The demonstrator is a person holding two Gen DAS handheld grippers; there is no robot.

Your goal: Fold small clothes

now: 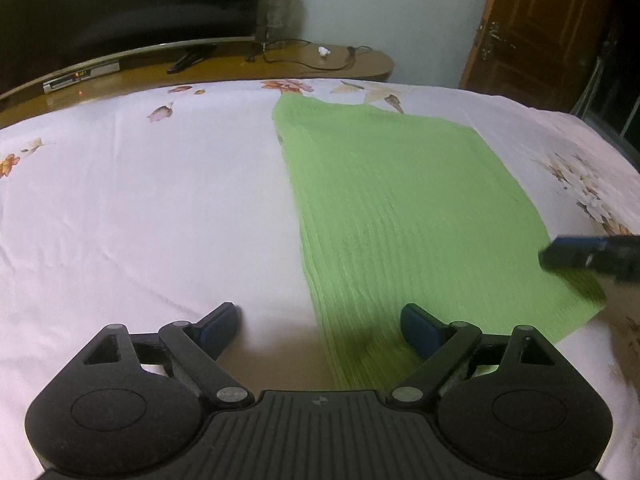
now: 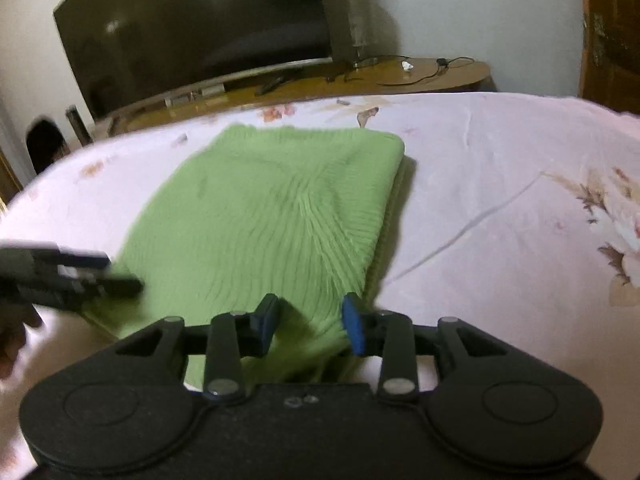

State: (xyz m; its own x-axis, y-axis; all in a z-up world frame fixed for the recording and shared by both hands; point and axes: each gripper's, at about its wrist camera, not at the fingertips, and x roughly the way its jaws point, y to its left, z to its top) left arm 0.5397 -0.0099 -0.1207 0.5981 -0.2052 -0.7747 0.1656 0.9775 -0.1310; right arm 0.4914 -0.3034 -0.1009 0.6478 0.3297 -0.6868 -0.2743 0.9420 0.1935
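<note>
From the left wrist, the left gripper (image 1: 320, 330) hangs spread wide and empty, its right finger over the near left edge of the green knit garment (image 1: 400, 216), which lies folded flat on the bed (image 1: 140, 200) ahead of it. Closing here could catch the sheet along with the knit. From the right wrist, the right gripper (image 2: 310, 320) stands partly parted above the garment's near right corner, pinching nothing; a shallow bite could take only the top layer and undo the fold.

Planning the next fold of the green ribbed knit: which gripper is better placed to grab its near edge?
Probably right. The right gripper hangs open directly over the green knit's near edge. The left gripper straddles its left edge, one finger over bare bedsheet.
</note>
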